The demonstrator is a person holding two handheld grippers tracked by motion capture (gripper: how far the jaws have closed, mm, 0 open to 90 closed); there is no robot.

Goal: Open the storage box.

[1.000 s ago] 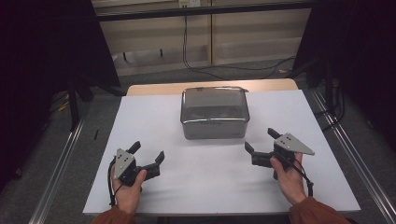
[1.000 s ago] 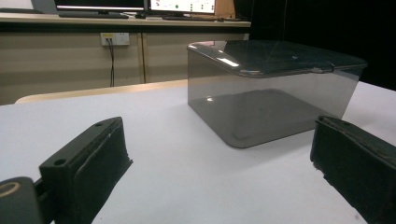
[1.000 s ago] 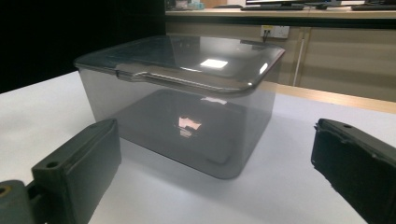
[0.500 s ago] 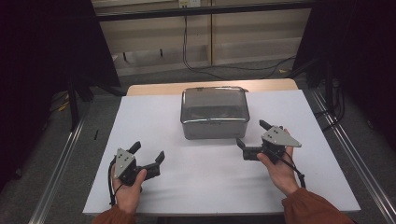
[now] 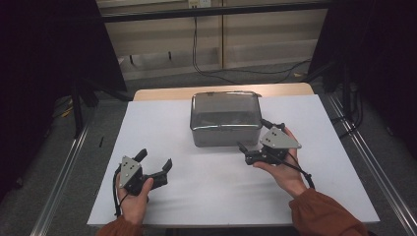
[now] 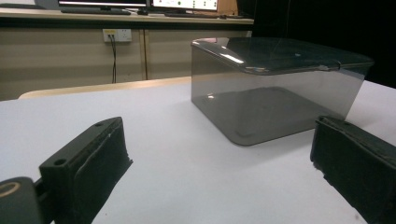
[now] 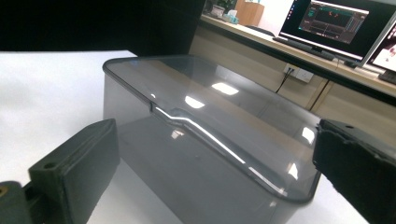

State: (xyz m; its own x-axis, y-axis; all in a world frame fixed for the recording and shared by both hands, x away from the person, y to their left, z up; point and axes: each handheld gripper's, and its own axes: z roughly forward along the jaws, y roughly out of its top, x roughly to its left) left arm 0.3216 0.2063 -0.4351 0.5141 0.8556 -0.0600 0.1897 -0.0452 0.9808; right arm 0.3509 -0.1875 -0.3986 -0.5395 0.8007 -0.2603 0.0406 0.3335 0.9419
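Observation:
A smoky grey see-through box with a lid (image 5: pixel 224 117) stands at the middle back of the white table (image 5: pixel 162 123). My right gripper (image 5: pixel 254 133) is open at the box's front right corner, its jaws angled toward that corner. In the right gripper view the box (image 7: pixel 205 154) sits close up between the two jaws, its lid rim running across. My left gripper (image 5: pixel 155 160) rests open at the front left of the table, well away from the box. The left gripper view has the box (image 6: pixel 275 88) farther off, to the right.
A wooden table edge (image 5: pixel 162 93) pokes out behind the white top. Metal rails (image 5: pixel 64 172) run along both sides of the table. Cables (image 5: pixel 196 54) hang at the back wall. Monitors (image 7: pixel 341 23) stand on a bench beyond.
My right gripper has moved forward and left from the right front of the table up to the box's front right corner. The left gripper has stayed put.

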